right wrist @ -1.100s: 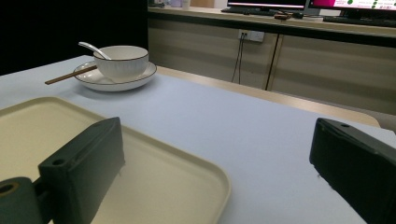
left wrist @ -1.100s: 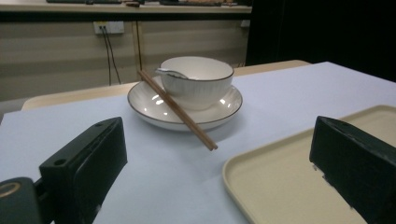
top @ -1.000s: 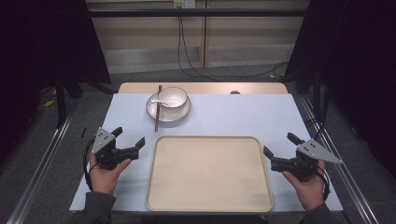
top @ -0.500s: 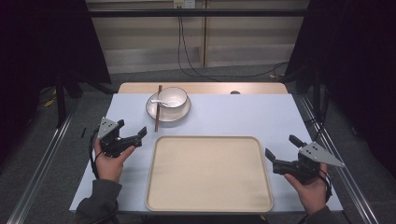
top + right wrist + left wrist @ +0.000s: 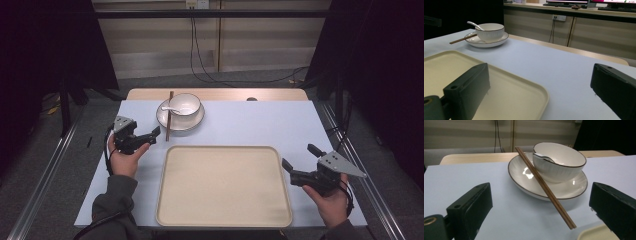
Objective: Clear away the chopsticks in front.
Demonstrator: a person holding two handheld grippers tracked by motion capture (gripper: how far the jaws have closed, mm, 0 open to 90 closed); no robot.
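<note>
1. My left gripper (image 5: 148, 135) was wide open, nothing between the jaws. It sat just beside the tray's (image 5: 223, 220) far-left corner, aimed at the plate.
2. In the left gripper view the jaws framed the plate (image 5: 524, 178) and the near end of the chopsticks (image 5: 544, 186); no contact with either.
3. The plate (image 5: 162, 119) stood beyond the tray's far-left corner, apart from the rim, on the light blue table cover (image 5: 260, 122).
4. Plate contents: one white bowl (image 5: 185, 104), upright, sitting on the plate toward its far-right side.
5. Bowl contents: a white spoon (image 5: 169, 108). Its handle leaned over the bowl rim on the side away from the tray's right edge. Bowl interior otherwise not resolvable from here.
6. The chopsticks (image 5: 169, 121) lay as a pair across the plate's left part, touching the bowl's wall in the left gripper view. Near tips overhung the plate rim toward the tray, stopping just short of the tray's far edge; far ends reached past the plate's back rim.
7. The tray held nothing: bare cream surface, raised rim all round.
8. My right gripper (image 5: 298, 162) was also open and empty, beside the tray's right edge, about level with its middle.
9. In the right gripper view, the tray's corner (image 5: 534, 91) lay between the jaws, untouched.
</note>
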